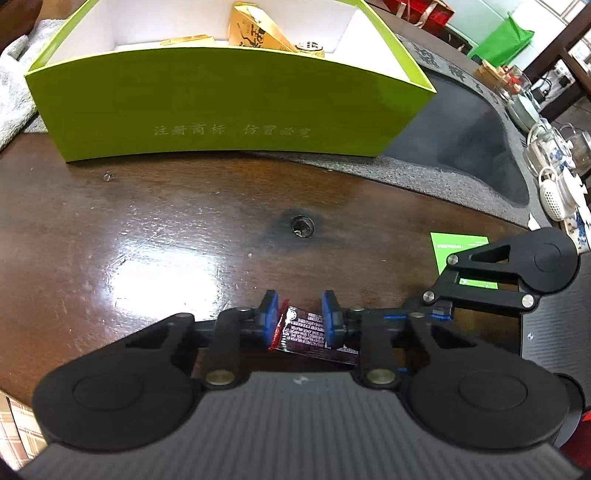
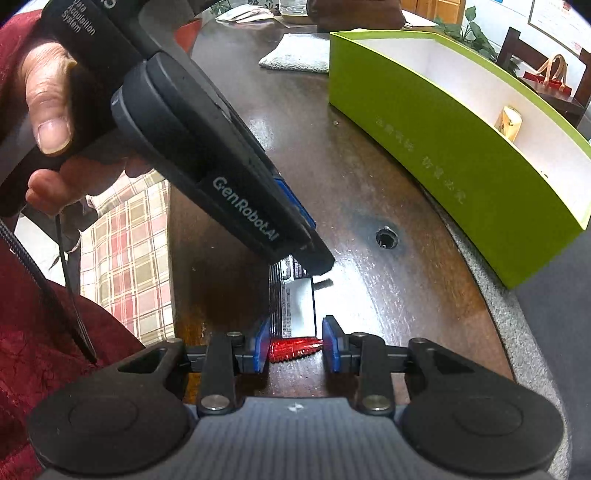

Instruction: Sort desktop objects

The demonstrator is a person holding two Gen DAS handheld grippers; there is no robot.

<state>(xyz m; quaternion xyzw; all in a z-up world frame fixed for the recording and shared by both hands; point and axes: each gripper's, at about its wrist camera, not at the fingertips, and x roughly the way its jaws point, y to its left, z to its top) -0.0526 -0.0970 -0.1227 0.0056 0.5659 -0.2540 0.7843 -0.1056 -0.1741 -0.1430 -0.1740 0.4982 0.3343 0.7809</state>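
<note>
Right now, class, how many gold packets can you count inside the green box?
2 at least: one gold packet stands tilted mid-box, another lies flat to its left in the green box. Its near wall may hide more.

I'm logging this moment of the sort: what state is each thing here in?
Left gripper: shut on the dark sachet.
Right gripper: shut on the dark sachet's red end.
Dark sachet: held at both ends.
Green box: open, gold packets inside.
Green card: flat on table.
</note>
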